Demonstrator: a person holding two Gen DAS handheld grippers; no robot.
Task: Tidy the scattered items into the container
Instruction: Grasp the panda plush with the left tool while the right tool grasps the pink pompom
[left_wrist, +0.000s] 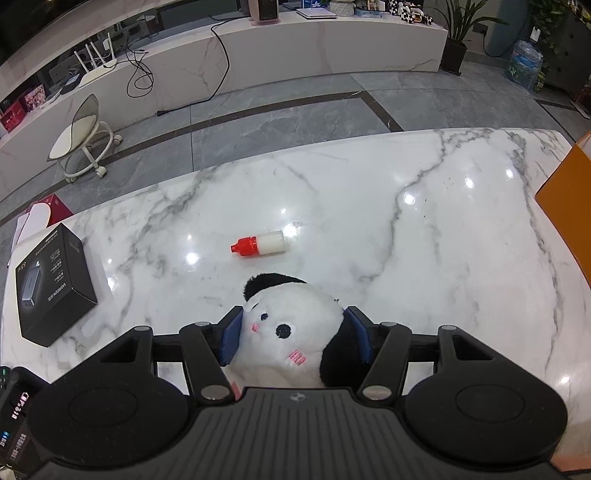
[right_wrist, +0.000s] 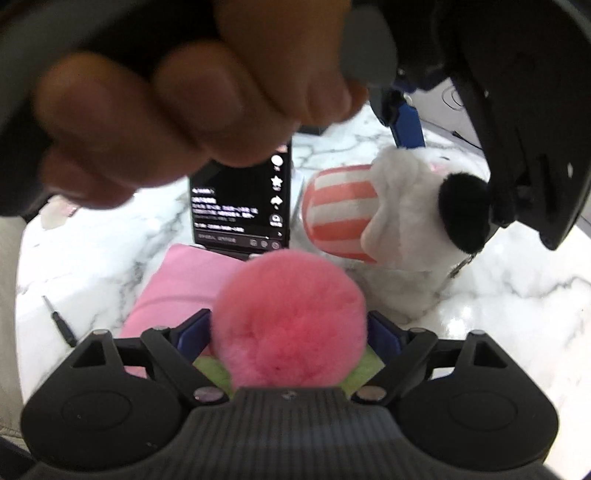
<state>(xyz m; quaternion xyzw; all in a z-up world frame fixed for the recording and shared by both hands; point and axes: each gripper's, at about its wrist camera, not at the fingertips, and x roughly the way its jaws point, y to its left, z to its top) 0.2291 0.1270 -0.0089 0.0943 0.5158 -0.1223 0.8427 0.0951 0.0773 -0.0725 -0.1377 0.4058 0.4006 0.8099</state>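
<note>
Left gripper: 2 blue pads pressed into the white plush dog, head pointing away from the camera. Right gripper: jaws clamped on the pink pompom. Orange container sits to the far right of the left gripper, so the dog must travel rightward. Red-capped bottle lies ahead on the marble table, long axis crosswise.

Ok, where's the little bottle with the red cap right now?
In the left wrist view the red-capped bottle lies on its side on the marble table, just beyond the plush dog held in the left tool, with the black box far to its left.
</note>
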